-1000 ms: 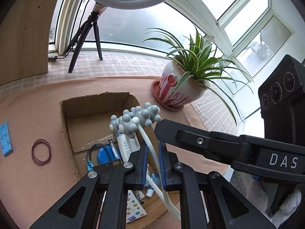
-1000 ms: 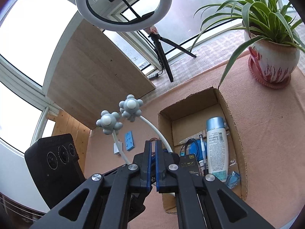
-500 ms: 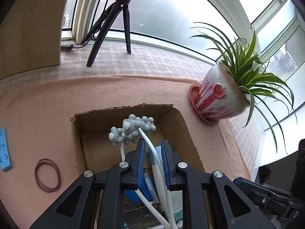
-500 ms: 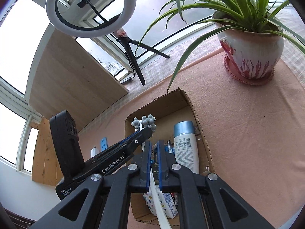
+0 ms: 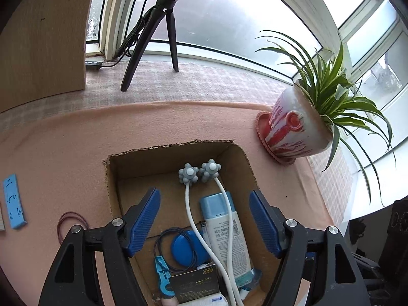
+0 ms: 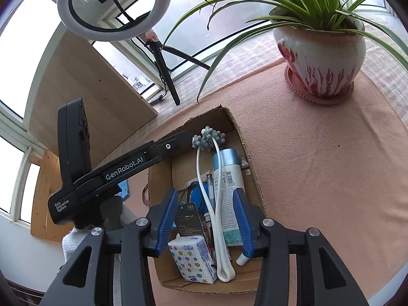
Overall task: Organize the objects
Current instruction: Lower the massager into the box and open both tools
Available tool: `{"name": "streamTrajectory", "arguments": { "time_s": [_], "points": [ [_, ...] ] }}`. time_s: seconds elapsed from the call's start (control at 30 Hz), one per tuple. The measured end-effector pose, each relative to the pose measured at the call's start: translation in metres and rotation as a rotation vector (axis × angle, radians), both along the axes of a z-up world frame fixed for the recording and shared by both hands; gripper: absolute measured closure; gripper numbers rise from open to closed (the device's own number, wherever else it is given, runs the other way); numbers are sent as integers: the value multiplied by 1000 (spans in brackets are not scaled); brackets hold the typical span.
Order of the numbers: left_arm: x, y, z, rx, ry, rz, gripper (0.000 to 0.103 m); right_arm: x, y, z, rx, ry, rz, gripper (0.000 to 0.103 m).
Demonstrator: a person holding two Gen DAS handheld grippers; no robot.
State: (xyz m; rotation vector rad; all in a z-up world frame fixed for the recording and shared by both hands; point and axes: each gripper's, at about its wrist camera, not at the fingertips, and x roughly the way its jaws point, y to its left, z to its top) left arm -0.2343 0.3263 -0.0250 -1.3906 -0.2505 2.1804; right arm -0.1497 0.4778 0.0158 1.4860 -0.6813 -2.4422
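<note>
Tilting steeply down over the cardboard box (image 5: 244, 163), both grippers, left (image 5: 205, 225) and right (image 6: 206, 223), are spreading their fingers apart, clear of the white massager (image 6: 219, 234) lying inside.

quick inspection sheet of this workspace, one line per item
surface: pink cloth, bare around the box
job's things: massager lies in the cardboard box on a bottle, with a tissue pack
clutter: rubber band and blue card outside the box
grippers: left tongs and right tongs opening, massager lying free between them
cables: dark cord coiled in the box
surroundings: potted plant, ring light, windows
</note>
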Motion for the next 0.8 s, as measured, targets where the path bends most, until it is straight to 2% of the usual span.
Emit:
{"name": "streamTrajectory", "arguments": {
  "time_s": [0.13, 0.2, 0.4, 0.63, 0.8],
  "points": [
    [17, -26, 6, -33, 32, 21, 17, 0, -7, -6, 10, -9, 16, 56],
    [25, -41, 8, -49, 40, 25, 16, 1, -15, -12, 23, -14, 43, 48],
    [51, -101, 7, -96, 49, 86, 15, 14, -50, -17, 120, 17, 129, 48],
    [80, -175, -8, -149, 21, 164, 15, 30, -101, -10, 159, 112, 234, 47],
    [91, -227, -18, -179, 2, 226, 15, 36, -137, -8, 173, 167, 265, 45]
  ]
}}
